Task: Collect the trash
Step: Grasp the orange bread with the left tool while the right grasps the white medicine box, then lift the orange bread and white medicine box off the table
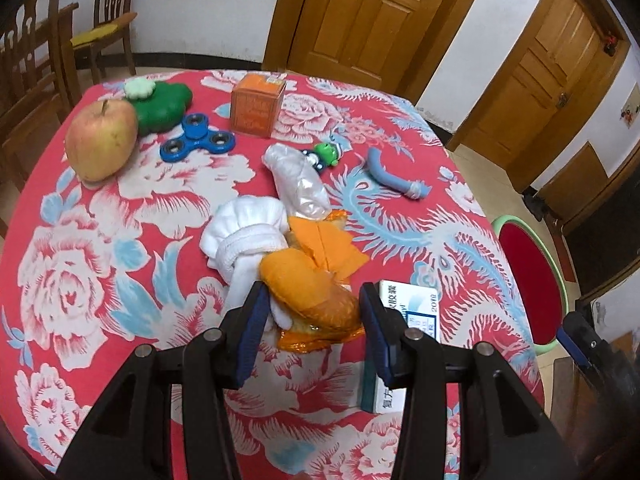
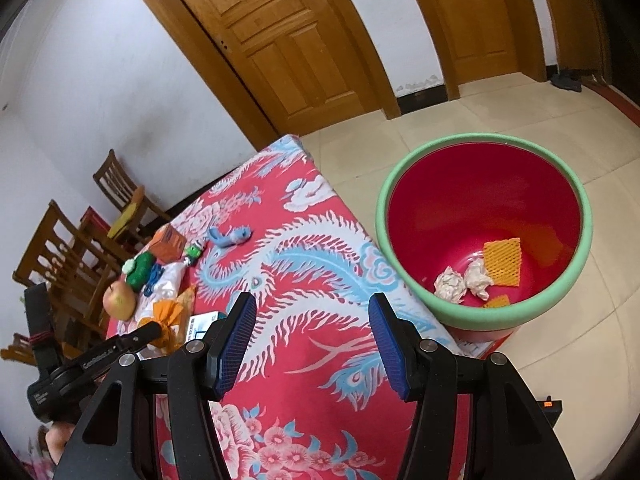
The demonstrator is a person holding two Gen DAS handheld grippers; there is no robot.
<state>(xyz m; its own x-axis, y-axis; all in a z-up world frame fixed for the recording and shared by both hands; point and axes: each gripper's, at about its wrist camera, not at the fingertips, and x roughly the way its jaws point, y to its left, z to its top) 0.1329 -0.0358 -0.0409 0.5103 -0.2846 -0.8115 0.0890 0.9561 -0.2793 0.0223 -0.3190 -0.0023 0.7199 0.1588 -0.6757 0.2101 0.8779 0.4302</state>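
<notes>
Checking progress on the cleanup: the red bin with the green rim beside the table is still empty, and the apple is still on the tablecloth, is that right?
Not quite. The red bin is not empty: the right wrist view shows two crumpled paper balls and orange foam netting at its bottom. The rest holds: the bin has a green rim and stands beside the table, and the apple is on the tablecloth.

An orange wrapper [image 1: 316, 300], crumpled, is seen lying on the red floral tablecloth [image 1: 100, 240]. A red bin [image 2: 484, 232] with a green rim is stood on the floor beside it, holding crumpled paper [image 2: 464, 282] and orange mesh [image 2: 502, 260].
</notes>
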